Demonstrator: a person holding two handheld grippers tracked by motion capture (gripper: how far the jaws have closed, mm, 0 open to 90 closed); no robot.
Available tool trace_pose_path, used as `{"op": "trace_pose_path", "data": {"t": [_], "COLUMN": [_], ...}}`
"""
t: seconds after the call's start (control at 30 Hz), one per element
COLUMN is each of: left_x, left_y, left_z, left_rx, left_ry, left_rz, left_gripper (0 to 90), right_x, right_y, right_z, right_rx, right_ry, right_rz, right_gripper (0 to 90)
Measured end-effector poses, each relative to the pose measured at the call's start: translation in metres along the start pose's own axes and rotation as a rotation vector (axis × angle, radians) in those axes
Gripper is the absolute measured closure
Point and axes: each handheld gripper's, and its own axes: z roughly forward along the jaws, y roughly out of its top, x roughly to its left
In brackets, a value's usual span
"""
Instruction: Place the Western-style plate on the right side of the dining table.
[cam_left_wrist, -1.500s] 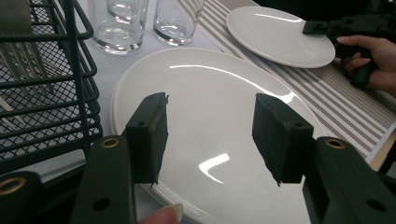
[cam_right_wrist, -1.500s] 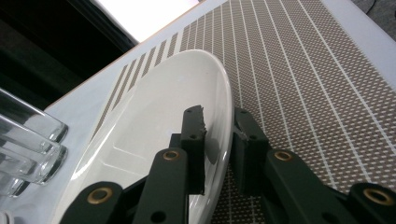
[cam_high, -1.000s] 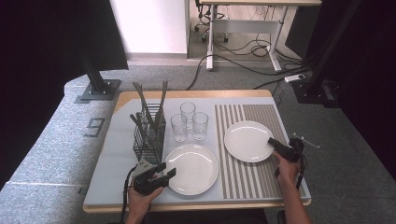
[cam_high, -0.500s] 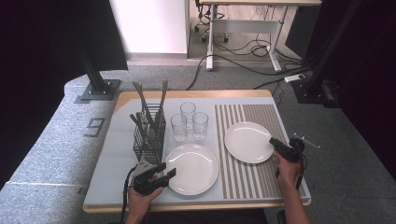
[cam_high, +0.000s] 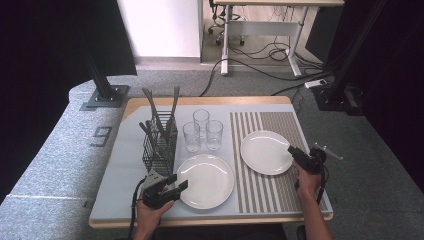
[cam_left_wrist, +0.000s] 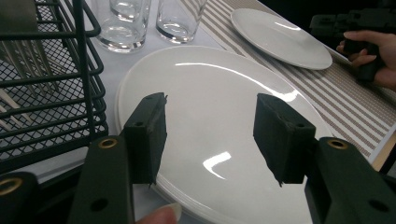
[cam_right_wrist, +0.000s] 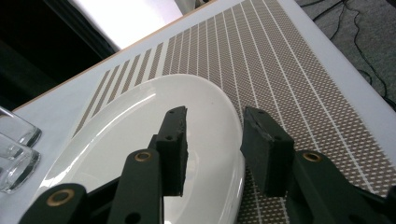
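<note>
The right hand-held gripper (cam_right_wrist: 212, 151), jaws parted and empty, straddles the near rim of the plate on the striped mat (cam_right_wrist: 140, 140); left hand-held gripper (cam_left_wrist: 210, 137) open beside its own white plate (cam_left_wrist: 219, 126).

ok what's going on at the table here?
A person holds a gripper in each hand, each at a white plate. The left gripper is open, its jaws over the edge of the near plate beside the wire cutlery basket. The right gripper is open at the rim of the plate on the striped mat. Neither plate is gripped or lifted. Three glasses stand behind.
</note>
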Motion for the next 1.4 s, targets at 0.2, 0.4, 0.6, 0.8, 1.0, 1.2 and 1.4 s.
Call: {"op": "trace_pose_path", "data": {"t": [0.2, 0.4, 0.6, 0.8, 1.0, 1.2, 1.4], "left_x": [0.001, 0.000, 0.002, 0.002, 0.003, 0.003, 0.002], "left_y": [-0.001, -0.002, -0.003, -0.005, -0.006, -0.006, -0.007], "left_z": [0.002, 0.003, 0.004, 0.003, 0.004, 0.005, 0.005], "left_rx": [0.009, 0.017, 0.026, 0.029, 0.038, 0.055, 0.060], "left_ry": [0.010, 0.015, 0.024, 0.039, 0.040, 0.046, 0.039], "left_rz": [0.005, 0.013, 0.013, 0.026, 0.037, 0.056, 0.070], "left_gripper": [43.7, 43.3, 42.7, 41.9, 40.4, 38.6, 36.6], "right_x": [0.003, 0.010, 0.015, 0.020, 0.026, 0.033, 0.039], "right_y": [-0.001, -0.002, -0.003, -0.005, -0.007, -0.010, -0.014], "right_z": [-0.003, -0.007, -0.011, -0.012, -0.012, -0.014, -0.016], "right_rx": [0.005, 0.001, -0.012, -0.001, 0.005, 0.014, 0.017], "right_ry": [0.015, 0.053, 0.101, 0.127, 0.144, 0.168, 0.194], "right_rz": [-0.023, -0.066, -0.090, -0.118, -0.153, -0.194, -0.213], "right_gripper": [57.8, 54.5, 52.1, 50.2, 48.0, 44.9, 43.2]}}
